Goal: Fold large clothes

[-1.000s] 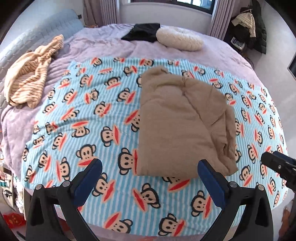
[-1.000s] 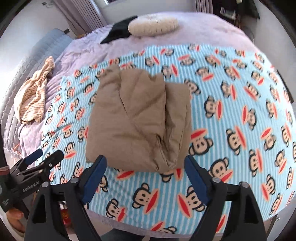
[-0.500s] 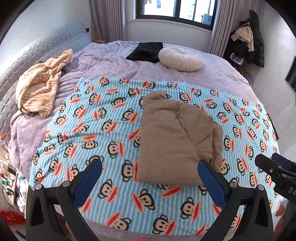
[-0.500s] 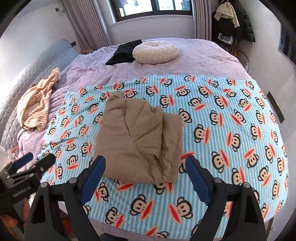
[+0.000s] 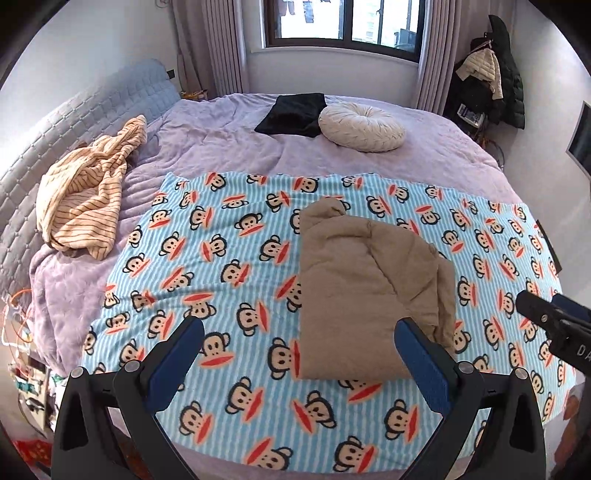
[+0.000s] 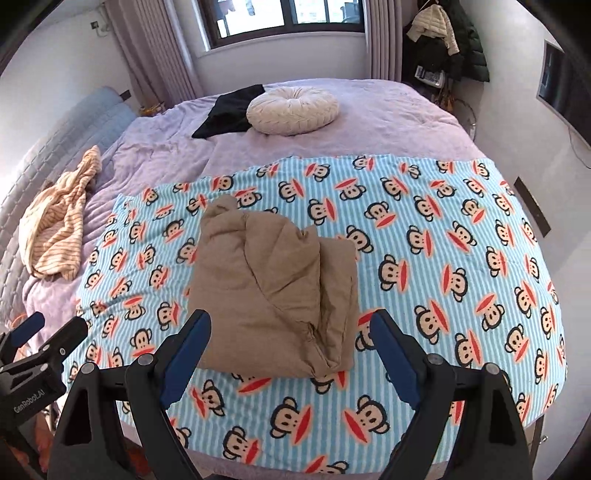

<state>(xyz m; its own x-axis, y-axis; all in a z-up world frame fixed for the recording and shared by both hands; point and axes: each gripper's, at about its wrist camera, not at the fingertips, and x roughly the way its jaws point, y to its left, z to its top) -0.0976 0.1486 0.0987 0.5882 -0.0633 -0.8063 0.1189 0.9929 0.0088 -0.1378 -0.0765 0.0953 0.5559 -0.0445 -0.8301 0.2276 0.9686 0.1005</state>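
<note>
Folded brown garment [image 5: 362,295] lies near the front edge of a blue striped monkey-print blanket [image 5: 221,266] spread over a bed with a lilac cover [image 5: 221,140], a rough rectangle with its layers showing along the right-hand side (a rounded bump sticks out at the far corner). Both hand-held grippers hang above the near edge of the bed, clear of the cloth. The left gripper [image 5: 299,362] has its blue-padded jaws spread wide with nothing between them, and the right gripper [image 6: 290,354] is likewise wide apart and empty, the bundle seen through the gap in both wrist views. Each tool's tip also shows at the border of the other's view. Farther back on the bed, a crumpled cream striped garment [image 5: 85,188] sits by the quilted grey headboard [image 5: 74,114], while a black cloth [image 5: 293,114] and a round cream cushion [image 5: 362,127] rest, touching each other, below the window [image 5: 343,22].
</note>
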